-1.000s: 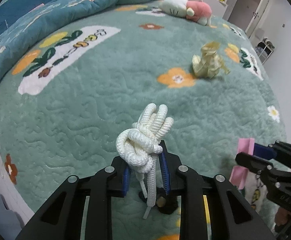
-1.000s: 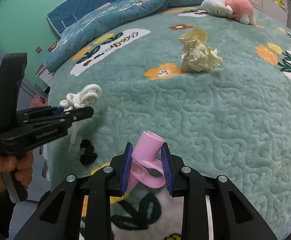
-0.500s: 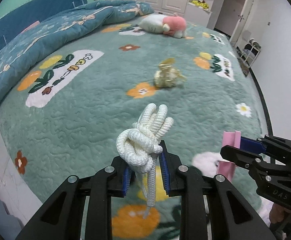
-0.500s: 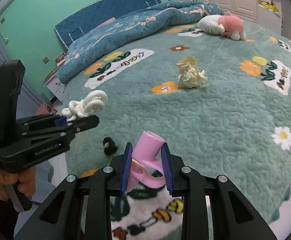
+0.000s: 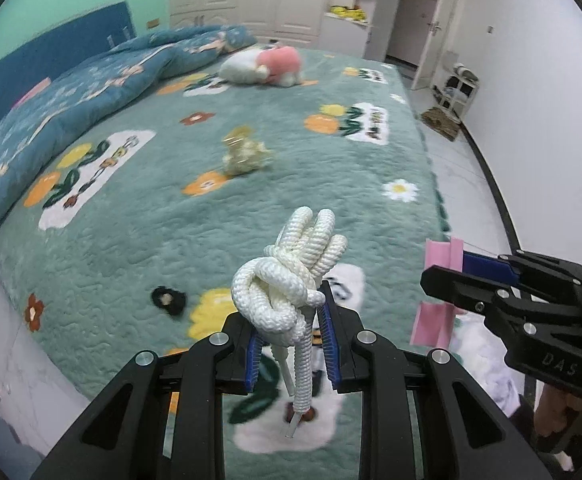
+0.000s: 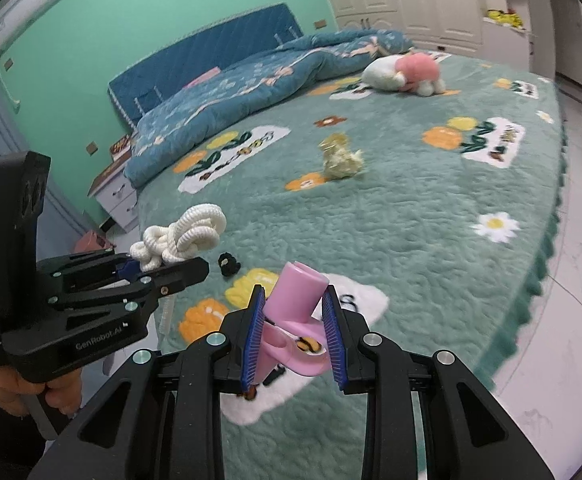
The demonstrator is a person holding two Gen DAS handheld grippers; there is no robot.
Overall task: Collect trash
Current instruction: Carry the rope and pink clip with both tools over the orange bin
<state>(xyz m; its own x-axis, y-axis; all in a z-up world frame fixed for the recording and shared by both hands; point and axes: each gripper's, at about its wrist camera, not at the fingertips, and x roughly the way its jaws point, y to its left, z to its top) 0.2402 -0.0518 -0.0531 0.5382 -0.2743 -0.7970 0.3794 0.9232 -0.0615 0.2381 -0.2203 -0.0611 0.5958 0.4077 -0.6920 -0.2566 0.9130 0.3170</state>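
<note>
My left gripper [image 5: 291,344] is shut on a knotted white rope [image 5: 287,280] and holds it above the near edge of the bed; the rope also shows in the right wrist view [image 6: 183,240]. My right gripper [image 6: 294,332] is shut on a pink plastic piece [image 6: 295,300], also in the air; the piece shows at the right of the left wrist view [image 5: 439,292]. A crumpled yellowish paper ball [image 5: 245,156] lies mid-bed, and shows in the right wrist view [image 6: 341,158]. A small black object [image 5: 169,300] lies near the bed's front edge.
The bed has a green flowered blanket [image 5: 331,208], a blue quilt [image 5: 83,96] bunched at the left and a white-and-pink plush toy [image 5: 263,66] at the far side. White tiled floor [image 6: 563,320] lies right of the bed. A nightstand [image 6: 117,196] stands by the headboard.
Both grippers have pulled back and up from the bed, still holding the rope and the pink piece. The paper ball and black object look farther away.
</note>
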